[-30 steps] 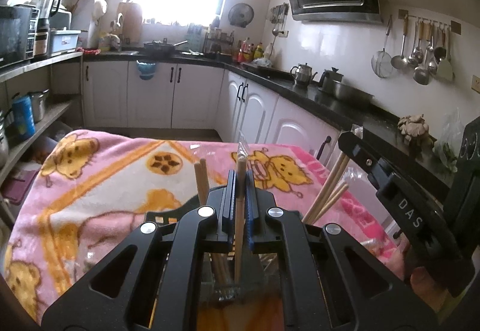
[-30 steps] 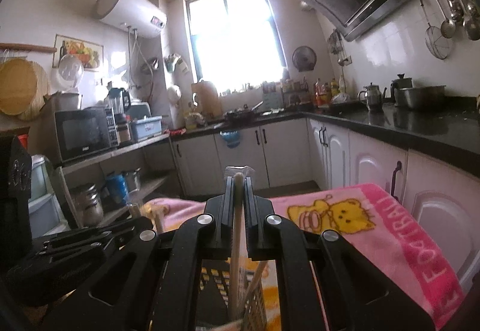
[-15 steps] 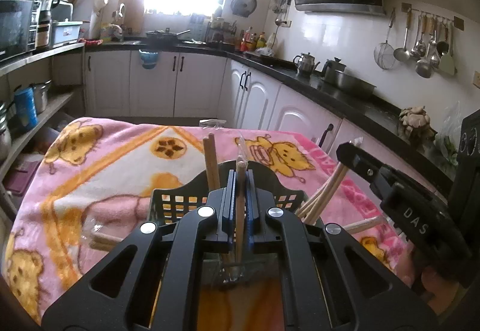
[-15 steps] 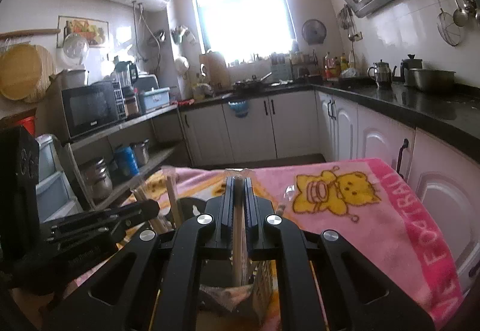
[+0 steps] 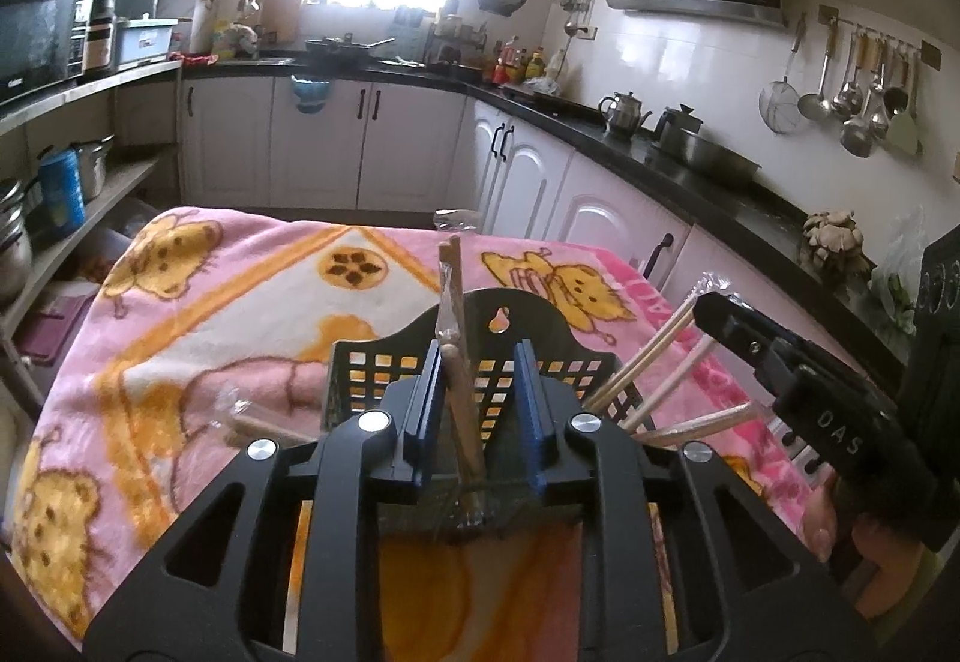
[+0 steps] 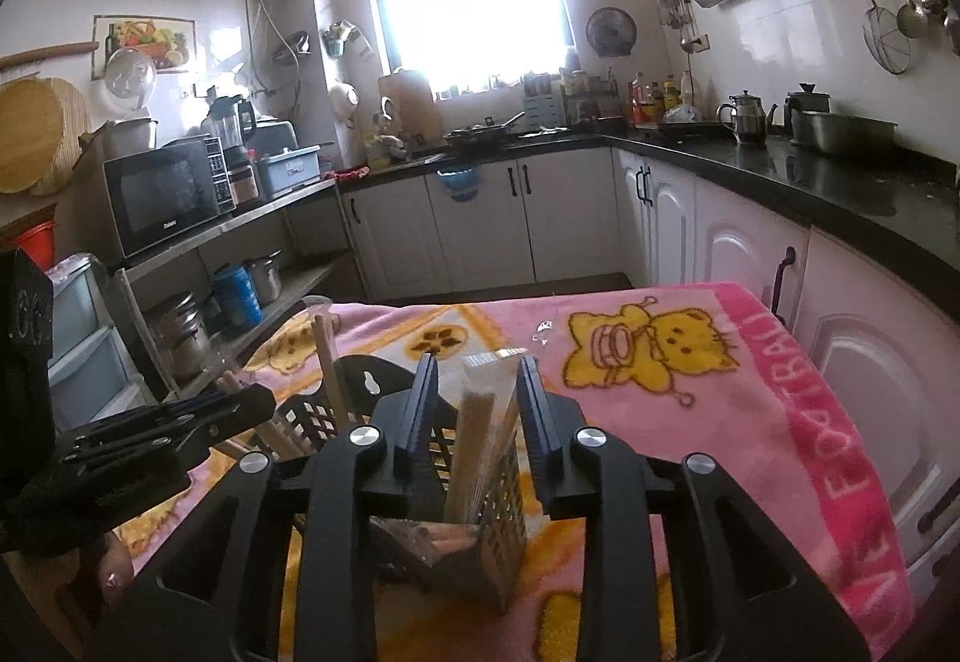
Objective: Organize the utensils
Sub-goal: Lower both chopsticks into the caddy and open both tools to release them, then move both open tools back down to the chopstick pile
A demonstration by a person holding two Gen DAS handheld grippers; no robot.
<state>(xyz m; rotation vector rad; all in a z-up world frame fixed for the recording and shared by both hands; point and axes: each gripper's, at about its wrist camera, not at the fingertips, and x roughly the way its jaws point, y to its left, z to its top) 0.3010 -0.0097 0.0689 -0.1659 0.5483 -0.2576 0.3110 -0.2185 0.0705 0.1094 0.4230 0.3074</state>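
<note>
The left tool (image 5: 477, 416) has just been opening; its blue pads (image 5: 423, 410) now stand apart, and a wrapped pair of chopsticks (image 5: 453, 338) stands loose between them, leaning close by the left pad, though I cannot tell whether it touches. Its lower end sits down inside the black plastic basket (image 5: 540, 326), and its top rises above the basket's arched back wall.

The right tool (image 6: 474, 410) has likewise just been opening. Its jaws are spread, with a gap on either side of a second wrapped bundle of chopsticks (image 6: 480, 422), which stands nearly upright in the near corner of the same basket, its clear wrapper sticking up at the top. Neither tool grips anything.

Seen from the left, the right tool comes in from the right side, held by a hand (image 5: 870, 536) low at the edge. More chopsticks (image 5: 654, 356) lean out over the basket's right rim, fanned towards it. Another wrapped pair (image 5: 258, 422) lies flat on the cloth just left of the basket.

The basket rests on a table covered with a pink blanket (image 6: 690, 422) printed with yellow cartoon bears.

Beyond the table is a kitchen: white cupboards under a dark worktop, a kettle and a steel pot by the wall, ladles hanging on a rail, a bright window at the far end, and a microwave on a shelf to the left.
</note>
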